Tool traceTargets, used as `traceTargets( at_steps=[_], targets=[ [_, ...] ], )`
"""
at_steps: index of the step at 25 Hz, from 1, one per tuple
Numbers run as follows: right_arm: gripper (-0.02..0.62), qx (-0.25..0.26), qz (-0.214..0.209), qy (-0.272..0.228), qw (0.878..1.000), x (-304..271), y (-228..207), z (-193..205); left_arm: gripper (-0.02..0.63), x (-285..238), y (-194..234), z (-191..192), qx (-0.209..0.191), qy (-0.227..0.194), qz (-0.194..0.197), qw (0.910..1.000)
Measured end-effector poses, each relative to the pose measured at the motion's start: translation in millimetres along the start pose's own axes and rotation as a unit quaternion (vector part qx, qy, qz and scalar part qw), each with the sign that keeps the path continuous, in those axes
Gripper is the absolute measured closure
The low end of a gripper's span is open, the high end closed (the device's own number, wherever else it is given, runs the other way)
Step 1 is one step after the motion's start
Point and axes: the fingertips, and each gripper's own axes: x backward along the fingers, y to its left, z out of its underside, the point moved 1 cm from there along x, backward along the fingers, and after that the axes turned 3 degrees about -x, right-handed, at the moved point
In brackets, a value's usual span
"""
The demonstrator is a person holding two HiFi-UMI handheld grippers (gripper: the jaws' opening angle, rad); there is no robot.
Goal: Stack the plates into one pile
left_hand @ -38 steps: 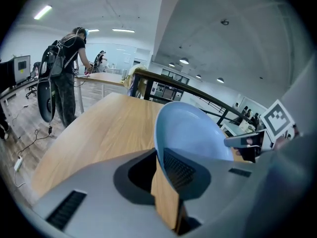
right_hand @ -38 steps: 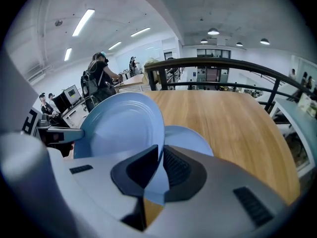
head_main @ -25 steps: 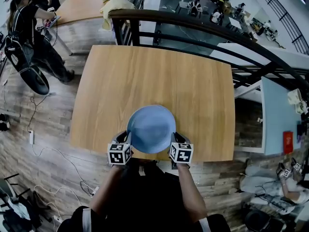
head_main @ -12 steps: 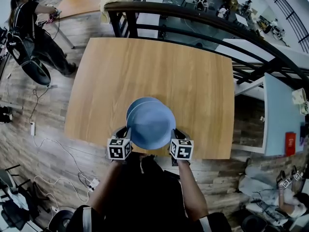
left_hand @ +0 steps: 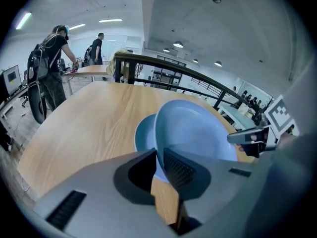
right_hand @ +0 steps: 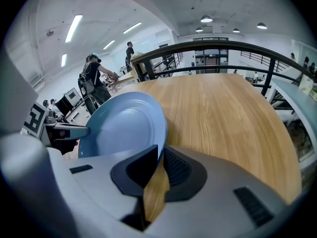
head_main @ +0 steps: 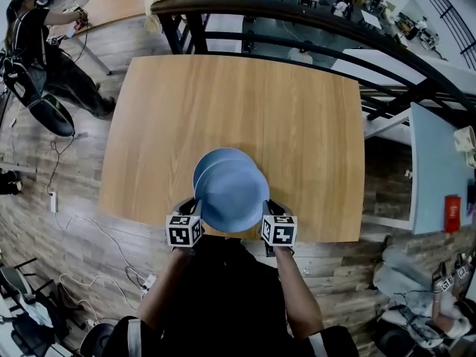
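Held plate (head_main: 232, 198) over lower plate (head_main: 210, 159) on table (head_main: 245, 103).

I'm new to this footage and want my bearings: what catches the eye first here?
A blue plate is held near the wooden table's near edge, its opposite rims pinched by the left gripper and the right gripper. Just beyond and partly under it, a second blue plate lies on the table. Past the far edge runs a dark railing.
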Motion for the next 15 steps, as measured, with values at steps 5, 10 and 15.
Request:
traceTargets(
  at_steps=[5, 10, 15],
  targets=[
    [0.542, 0.002, 0.004, 0.015, 1.000, -16, 6, 2, 0.548, -16, 15, 5, 0.003, 0.017, 0.005, 0.9998],
    [0.542, -0.003, 0.011, 0.026, 1.000, -21, 4, -1, 0.548, -25, 18, 6, 0.004, 0.032, 0.013, 0.9994],
    [0.543, -0.008, 0.016, 0.034, 0.999, -30, 4, -5, 0.543, -35, 24, 5, 0.001, 0.045, 0.022, 0.9988]
  ],
)
